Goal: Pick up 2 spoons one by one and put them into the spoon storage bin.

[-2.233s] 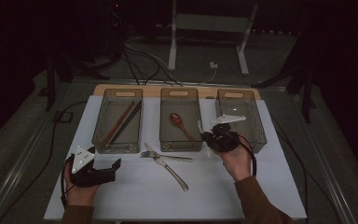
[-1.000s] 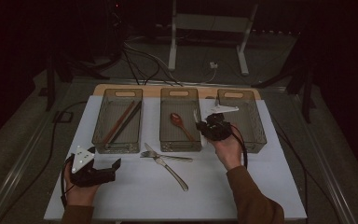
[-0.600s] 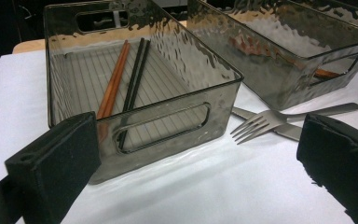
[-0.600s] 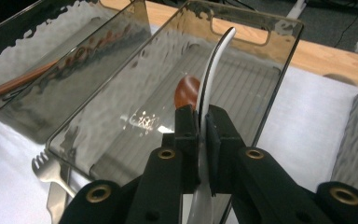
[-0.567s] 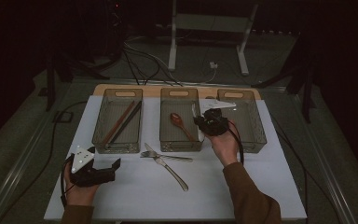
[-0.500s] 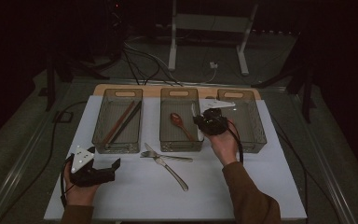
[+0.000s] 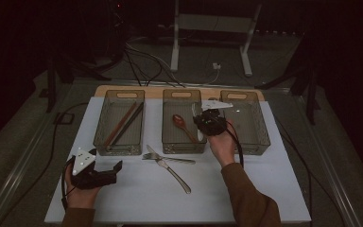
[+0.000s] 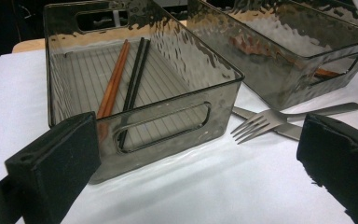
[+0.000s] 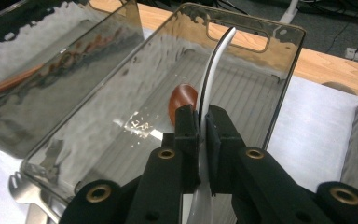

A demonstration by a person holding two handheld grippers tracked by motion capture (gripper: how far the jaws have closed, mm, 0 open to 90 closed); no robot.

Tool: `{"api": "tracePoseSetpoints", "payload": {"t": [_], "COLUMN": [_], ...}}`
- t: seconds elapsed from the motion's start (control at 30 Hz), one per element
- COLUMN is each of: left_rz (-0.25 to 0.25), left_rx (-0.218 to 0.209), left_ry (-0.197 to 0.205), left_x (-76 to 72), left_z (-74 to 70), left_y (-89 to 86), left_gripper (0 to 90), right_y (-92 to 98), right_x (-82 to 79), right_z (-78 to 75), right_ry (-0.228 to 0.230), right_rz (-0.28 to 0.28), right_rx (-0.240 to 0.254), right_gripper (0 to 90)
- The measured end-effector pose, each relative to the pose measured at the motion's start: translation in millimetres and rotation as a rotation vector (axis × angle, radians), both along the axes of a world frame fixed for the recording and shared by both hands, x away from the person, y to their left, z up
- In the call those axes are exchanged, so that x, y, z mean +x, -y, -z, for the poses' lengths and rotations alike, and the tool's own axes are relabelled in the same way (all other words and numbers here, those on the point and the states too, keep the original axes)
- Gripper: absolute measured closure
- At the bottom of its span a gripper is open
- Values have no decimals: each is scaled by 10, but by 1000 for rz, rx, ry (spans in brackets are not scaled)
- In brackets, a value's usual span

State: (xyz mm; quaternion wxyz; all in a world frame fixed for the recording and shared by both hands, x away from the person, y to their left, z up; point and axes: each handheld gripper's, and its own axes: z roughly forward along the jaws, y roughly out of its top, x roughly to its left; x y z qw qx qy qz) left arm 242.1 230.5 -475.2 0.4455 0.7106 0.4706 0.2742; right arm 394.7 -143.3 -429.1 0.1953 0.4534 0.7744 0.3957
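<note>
Work in hand: cutlery is being sorted into three clear bins; a white spoon [image 9: 213,70] is going into the middle bin [image 7: 183,143].
Right gripper [image 9: 202,122]: its jaws are clamping the white spoon by the handle, pads pressing from both sides.
White spoon: it is hanging over the middle bin's right side, one end rising past the jaws toward the far wall, the rest running back under the gripper; which end is the bowl cannot be told.
Middle bin contents: a brown spoon [image 7: 183,126] is lying on the floor, bowl toward the far end.
Left gripper [image 7: 105,173]: its jaws are standing wide apart with nothing between them, resting low on the white mat [image 7: 137,198] near the left bin [image 7: 118,148].
Left bin contents: chopsticks [image 8: 126,79], one reddish-brown pair and one black pair, are lying lengthwise.
Right bin [image 7: 255,139]: nothing can be made out lying in it.
Still on the mat: a fork [image 7: 166,158] and a knife [image 7: 170,169] are lying crossed, just near of the middle bin.
Step judged: placing, with the spoon over the bin but not yet released.
Next move judged: lowering the spoon toward the floor beside the brown spoon, keeping clear of the bin wall, then opening the jaws.
Writing: no brand, label or lettering is readable anywhere.
</note>
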Motion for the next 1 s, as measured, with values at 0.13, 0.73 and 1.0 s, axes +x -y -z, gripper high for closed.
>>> {"api": "tracePoseSetpoints", "payload": {"t": [0.13,0.73,1.0], "left_rz": [0,1,2], "left_rx": [0,-1,-1], "left_ry": [1,0,1], "left_x": [-1,0,0], "left_z": [-4,-2,0], "left_y": [-1,-3,-3], "left_gripper": [6,6,6], "right_y": [-25,-90,-104], "right_x": [31,134,148], "right_z": [47,244,272], "right_ry": [0,-37,-44], "right_rz": [7,24,27], "right_rx": [-27,-72,-80], "right_gripper": [849,848,846]}}
